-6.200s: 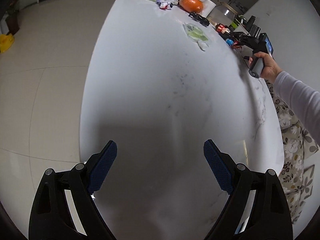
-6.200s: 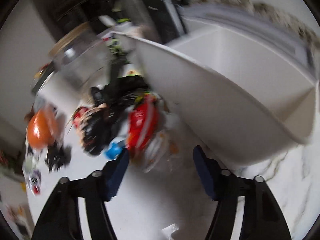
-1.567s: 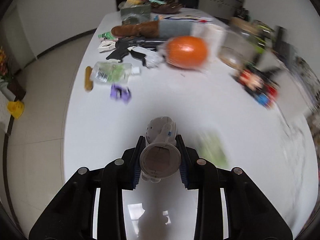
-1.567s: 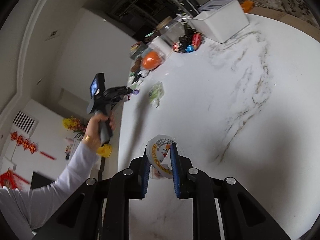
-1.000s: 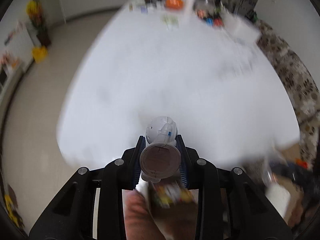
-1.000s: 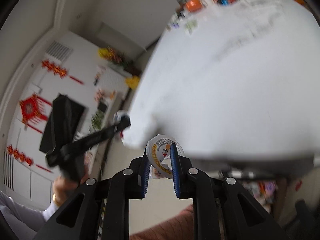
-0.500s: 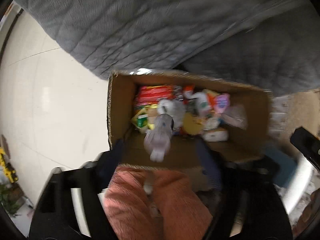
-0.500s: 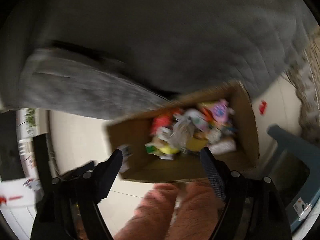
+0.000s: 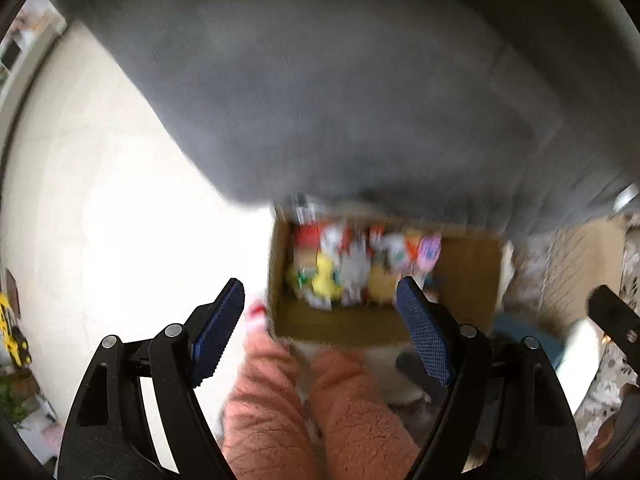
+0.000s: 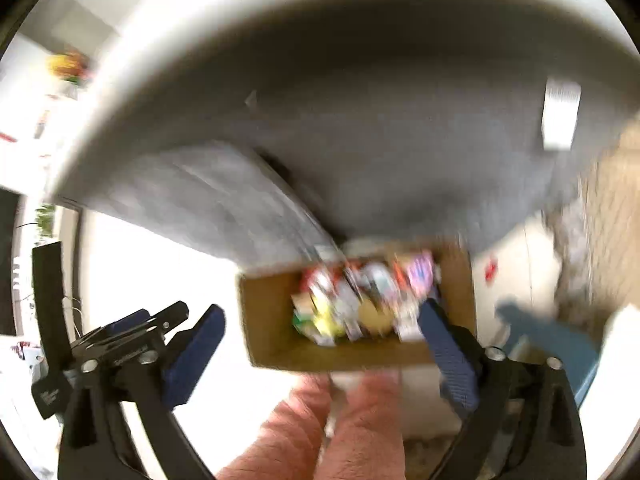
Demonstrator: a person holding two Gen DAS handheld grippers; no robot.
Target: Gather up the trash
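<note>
**Both tools empty over the trash box**

The trash [image 9: 352, 268] is a bright pile of wrappers, small packs and cups. It lies inside the box [image 9: 384, 326], a brown cardboard box on the floor [image 9: 100, 200]. The pile fills the box's half toward 9 o'clock in both views. The other half looks bare. The pictures are blurry, so I cannot name each piece.

This kind of trash looks light and thin. Wrappers are soft and crinkly, and they can slip. Little cups squash if pinched hard. For a wrapper, a good place to pinch is likely a loose edge or a fold. For a cup, it is likely the rim or the middle, with a soft squeeze.

The left tool [image 9: 320, 328] is spread wide and holds nothing. The box shows between its blue pads. The right tool [image 10: 320, 352] is spread wide too, with nothing in it. It hangs above the box, and the left tool shows at 9 o'clock in its view.

At 6 o'clock in both views are the person's legs [image 9: 312, 412] in fuzzy pink. At 12 o'clock a big gray cloth [image 9: 340, 80] hangs over the box's far side. A blue thing [image 10: 548, 340] stands at 3 o'clock of the box; I cannot tell what it is.
</note>
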